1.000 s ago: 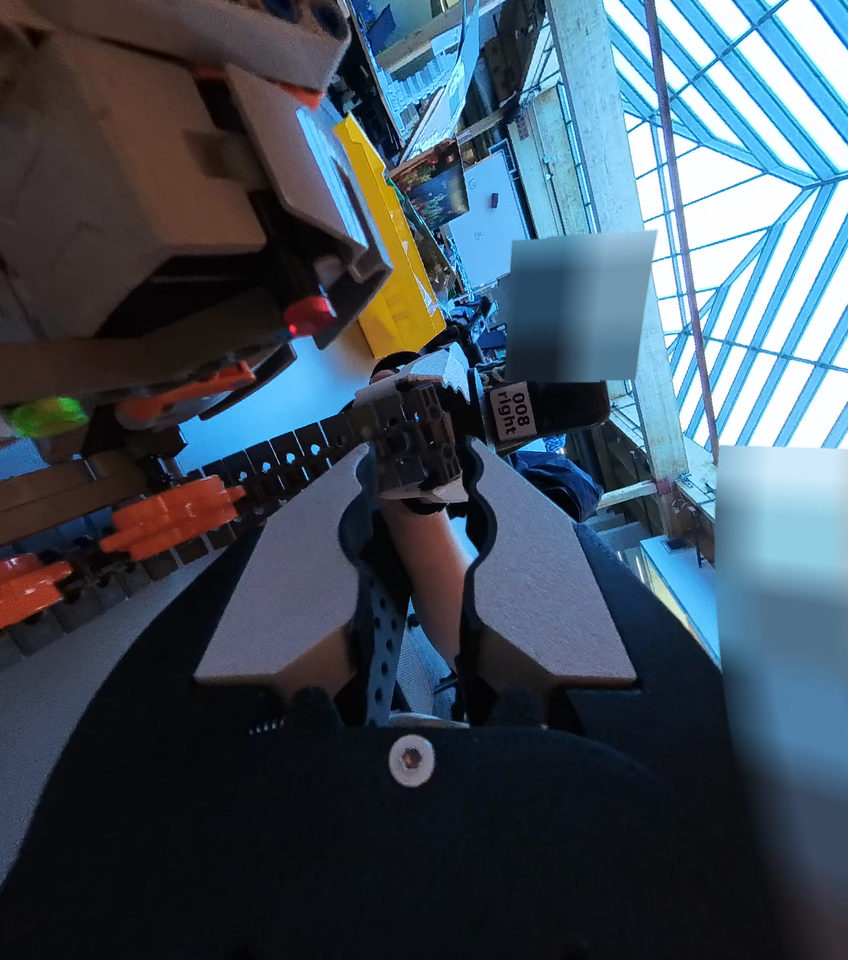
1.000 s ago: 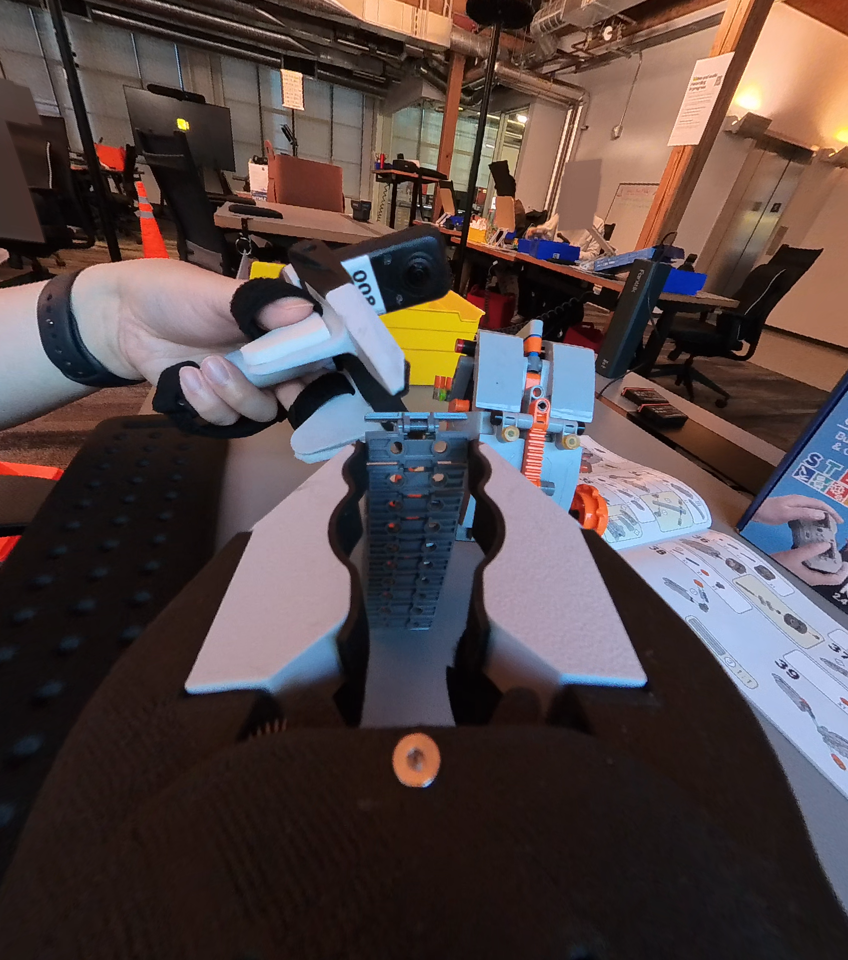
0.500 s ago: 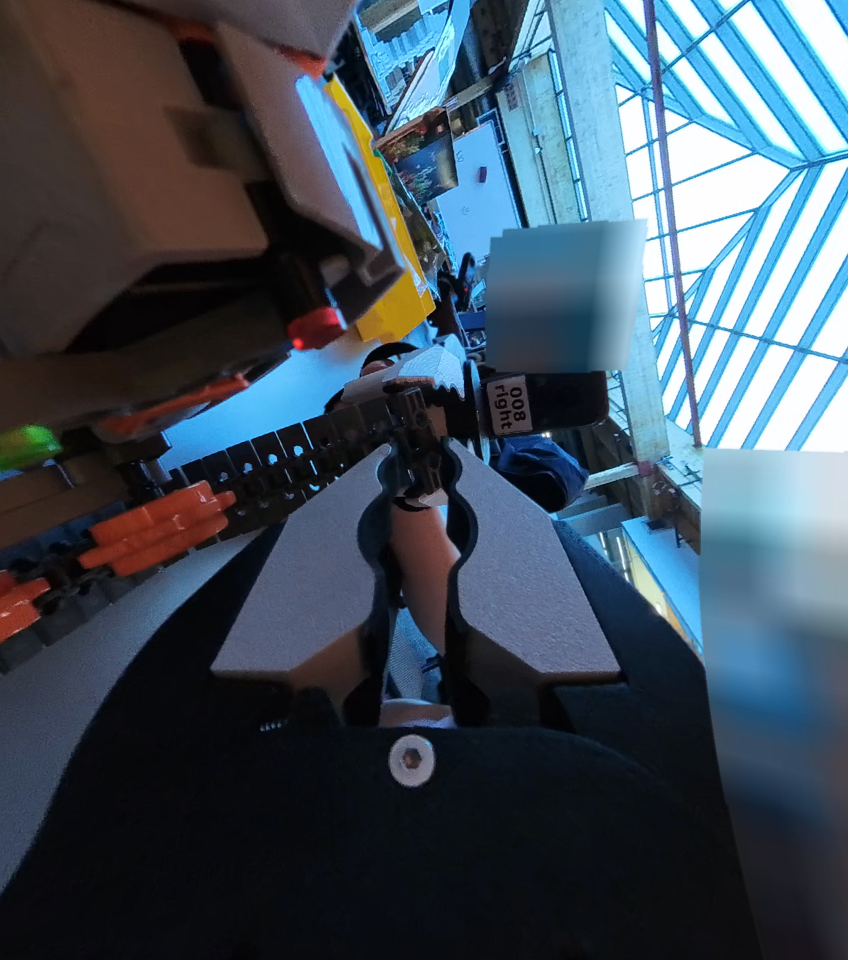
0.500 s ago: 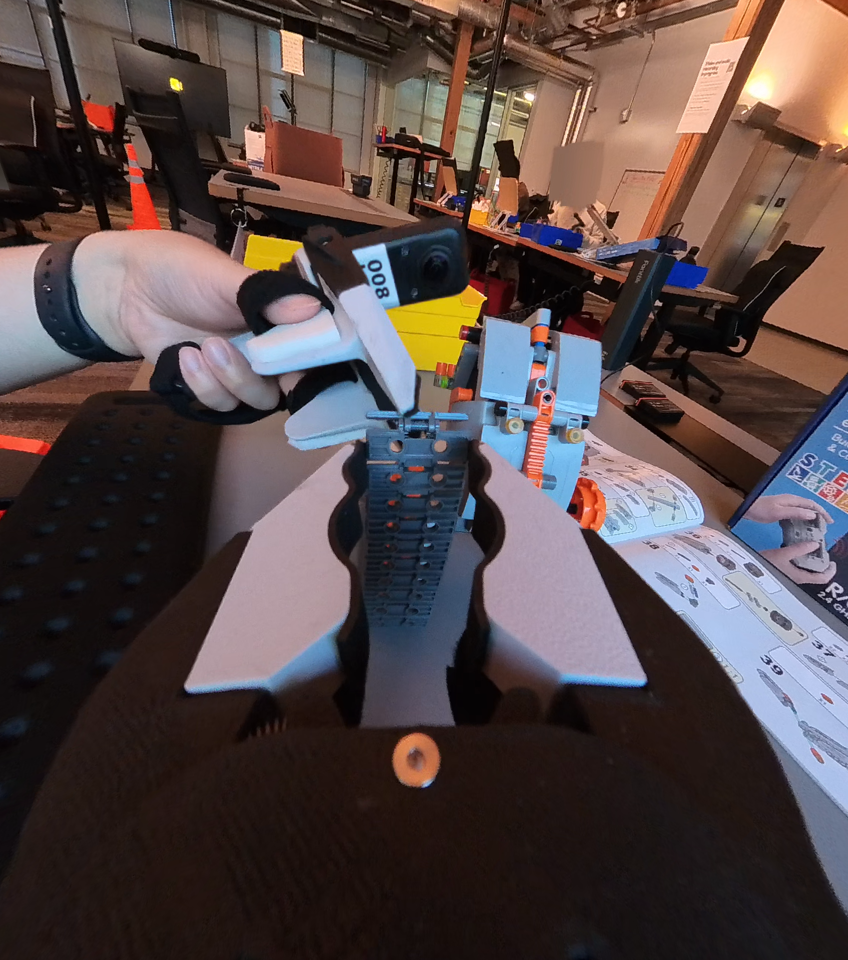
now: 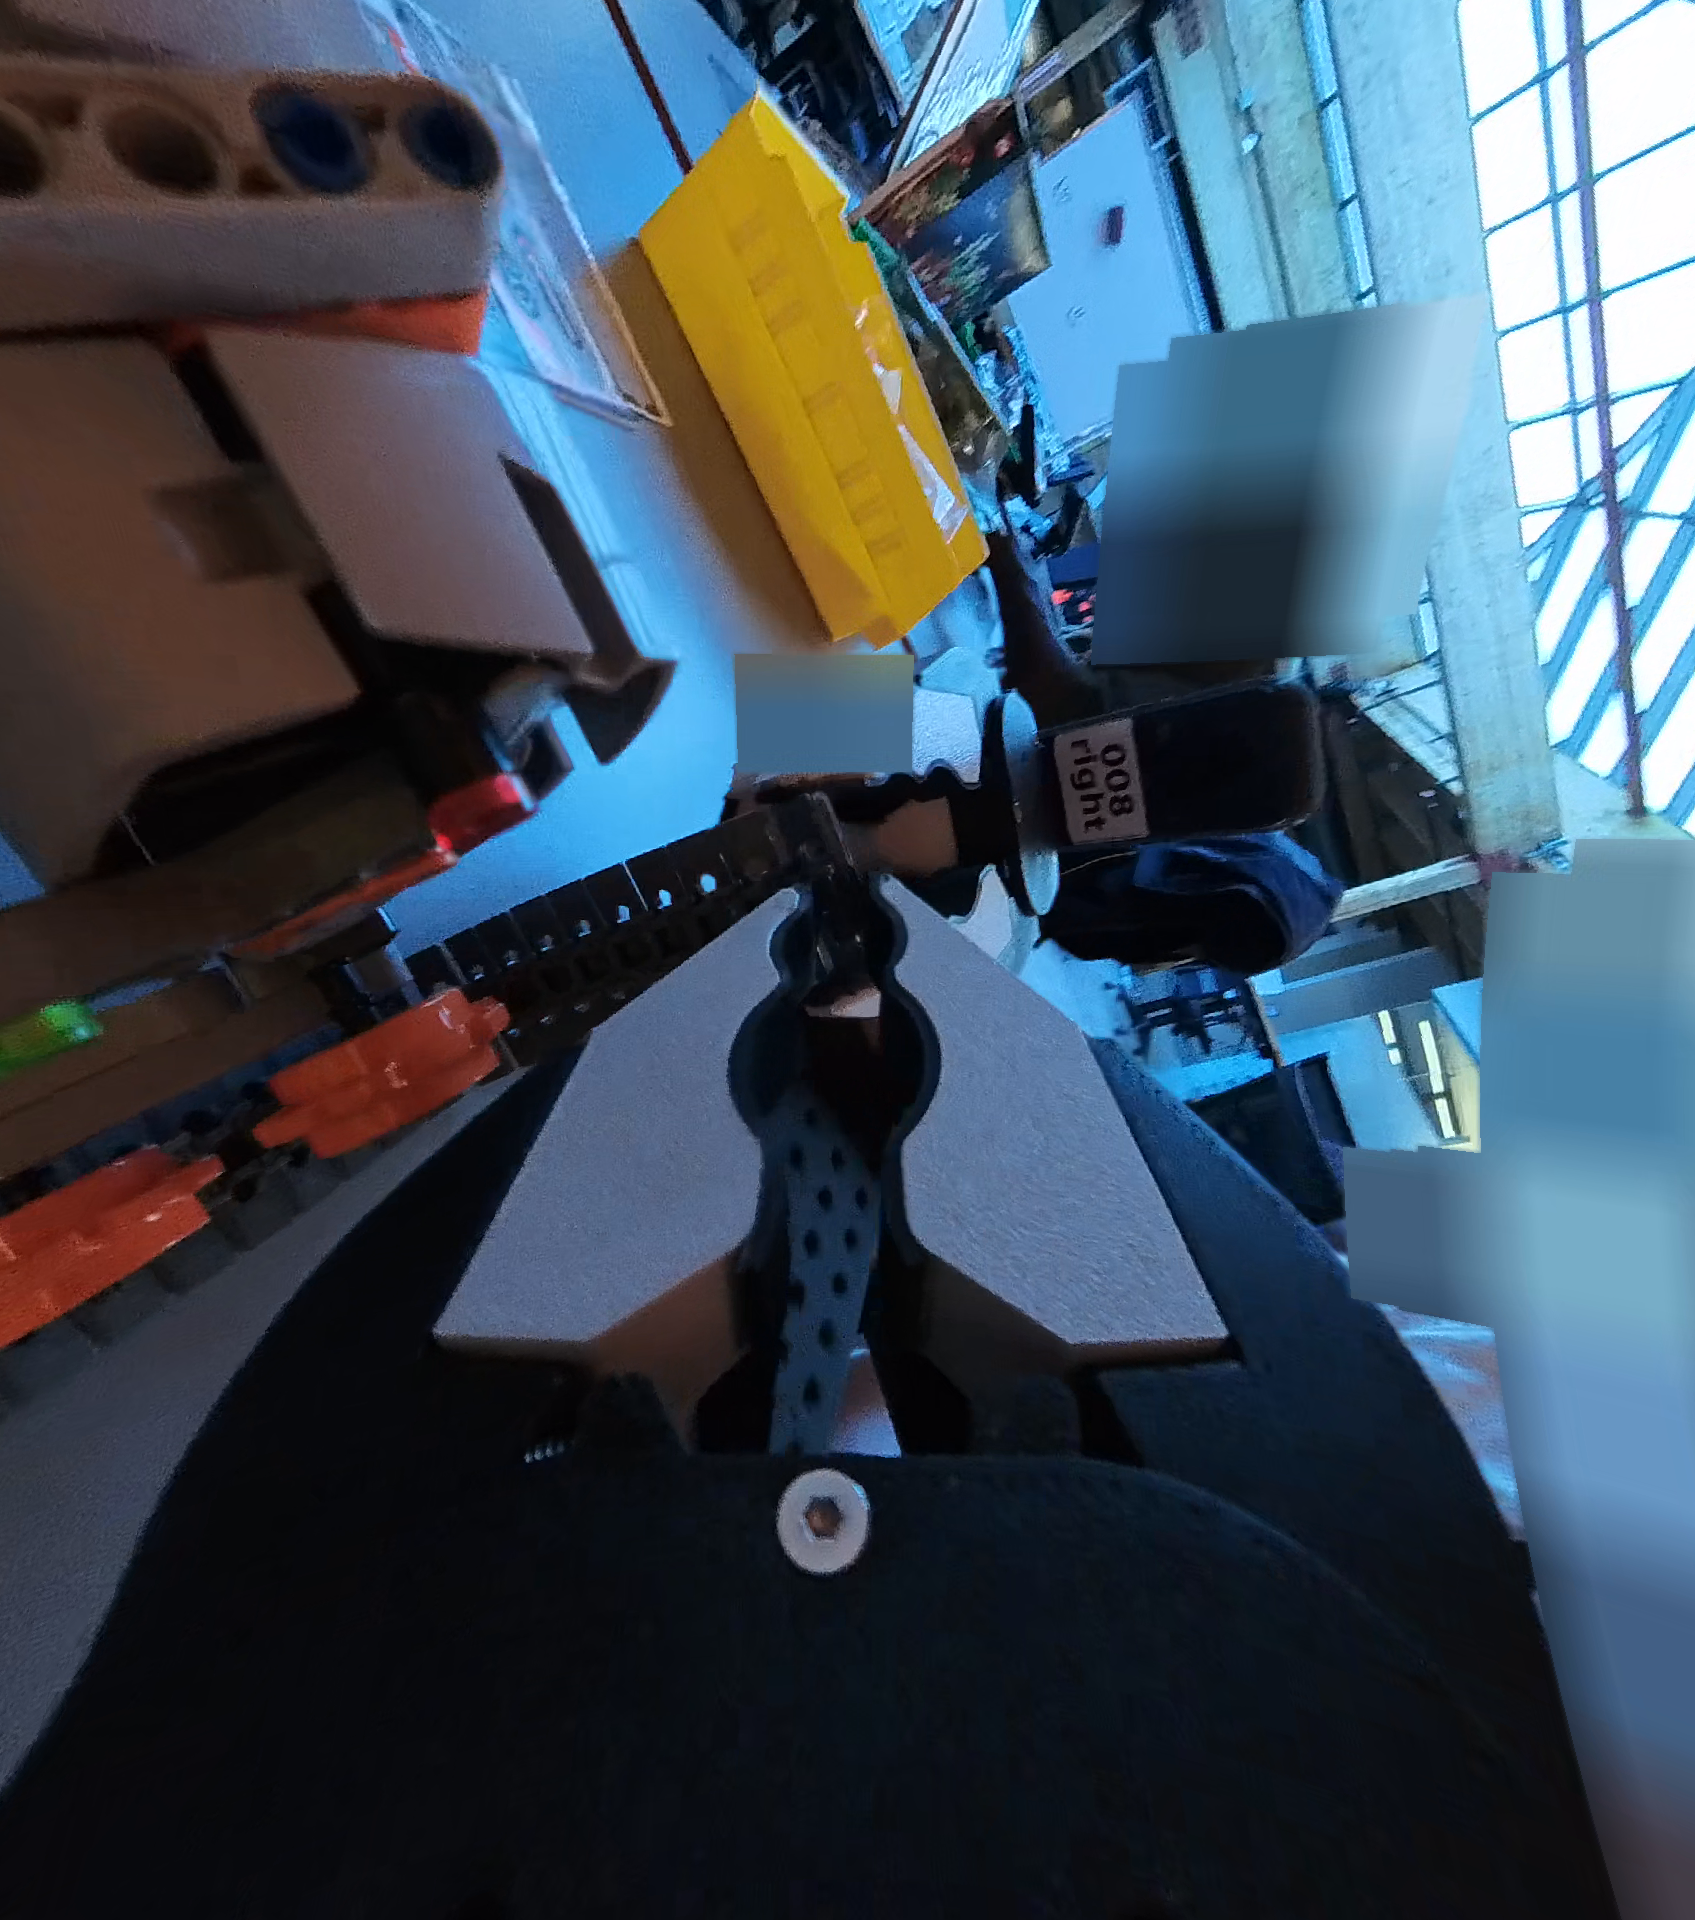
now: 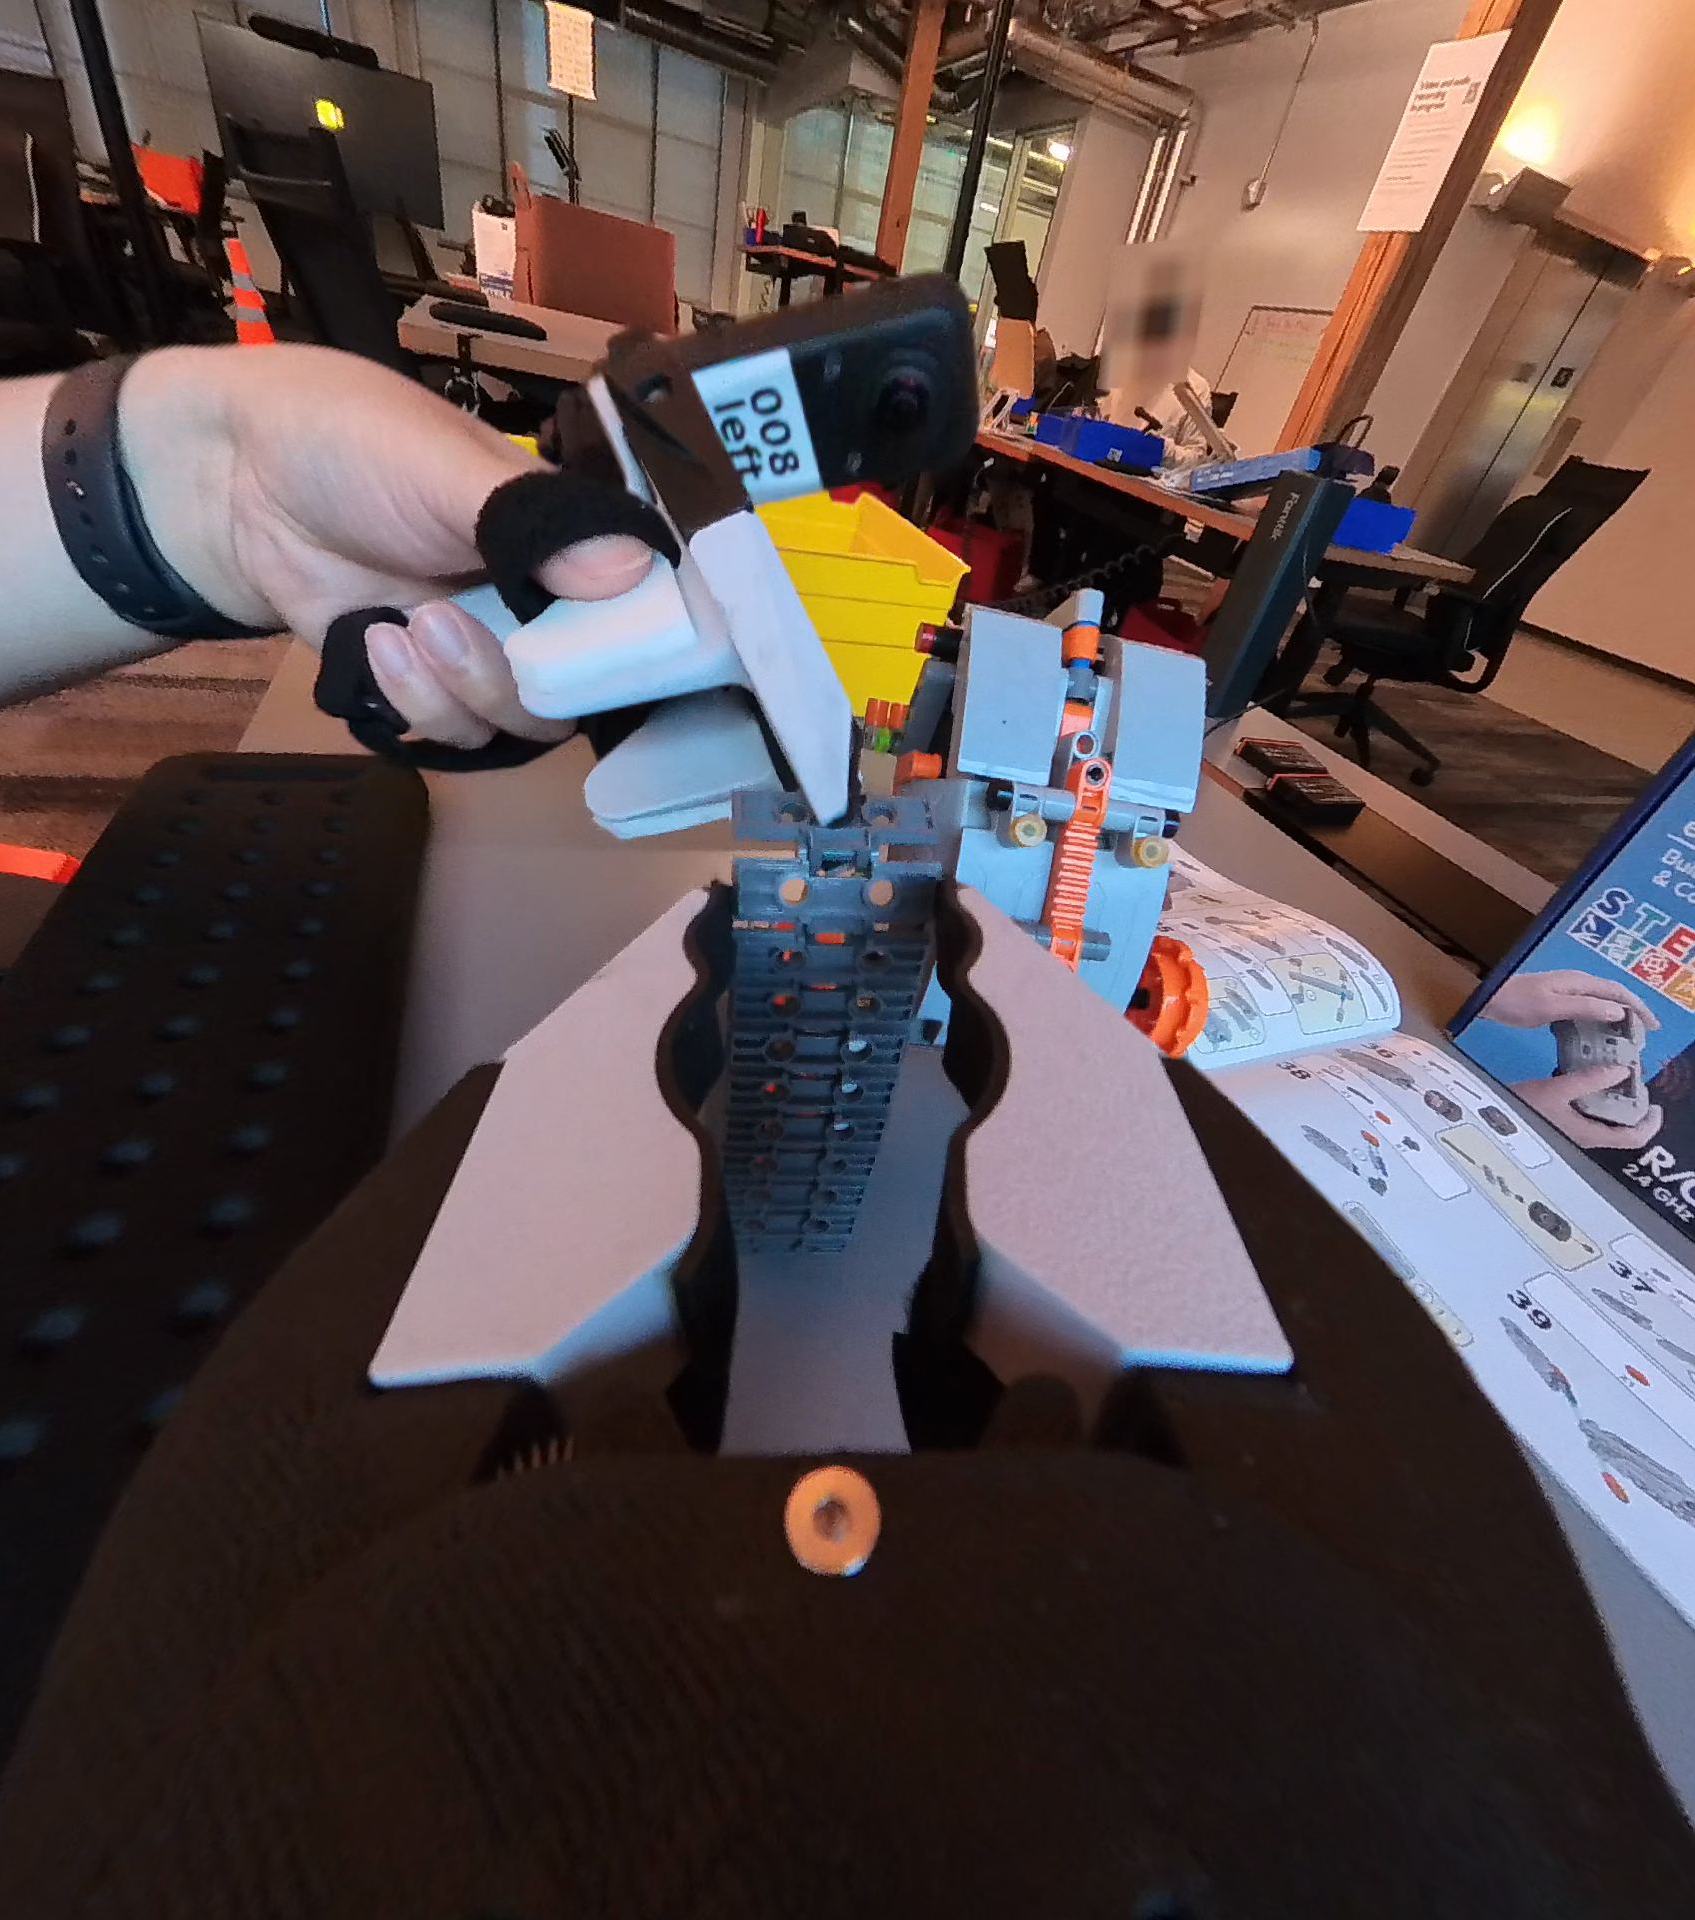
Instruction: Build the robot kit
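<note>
Both grippers grip one dark track (image 6: 817,1049): the right gripper (image 6: 827,935) clamps its sides, the left gripper (image 5: 838,925) pinches its end beside the model (image 6: 1061,769).

In my left wrist view, the grey and orange toy-brick vehicle (image 5: 199,540) is blurred and runs off the left and top edges. The near end of its dark grey linked track (image 6: 817,1049) is hidden between my right gripper (image 6: 827,935) fingers. My left gripper (image 5: 838,925) tips hide what they pinch. The blue cardboard box (image 6: 1674,987) and white instruction booklet (image 6: 1508,1247) are cut off on the right.
</note>
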### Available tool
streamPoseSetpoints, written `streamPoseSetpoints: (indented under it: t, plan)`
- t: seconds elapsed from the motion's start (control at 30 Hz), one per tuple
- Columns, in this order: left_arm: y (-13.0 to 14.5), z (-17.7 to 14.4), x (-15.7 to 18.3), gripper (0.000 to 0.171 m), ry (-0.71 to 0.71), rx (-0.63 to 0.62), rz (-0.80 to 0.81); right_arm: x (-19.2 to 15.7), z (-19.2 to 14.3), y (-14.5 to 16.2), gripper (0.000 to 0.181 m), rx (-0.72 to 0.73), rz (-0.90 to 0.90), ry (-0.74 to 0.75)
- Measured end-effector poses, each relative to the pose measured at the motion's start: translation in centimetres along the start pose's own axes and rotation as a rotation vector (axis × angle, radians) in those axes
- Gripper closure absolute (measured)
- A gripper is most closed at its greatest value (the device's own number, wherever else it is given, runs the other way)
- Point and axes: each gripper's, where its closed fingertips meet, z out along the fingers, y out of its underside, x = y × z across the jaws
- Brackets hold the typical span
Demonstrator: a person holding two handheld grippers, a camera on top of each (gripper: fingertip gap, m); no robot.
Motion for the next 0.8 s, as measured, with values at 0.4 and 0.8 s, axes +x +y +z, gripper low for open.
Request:
streamPoseSetpoints:
  t: [0.4,0.8]
  plan:
    - [-0.2,1.7,1.3,0.169,-0.133,-0.153,0.084,1.0,-1.4,-0.2,0.132,0.041,0.093,0.025]
    - [-1.1,0.9,1.3,0.169,-0.117,-0.132,0.075,0.2,-1.9,3.8,0.138,-0.133,0.177,0.067]
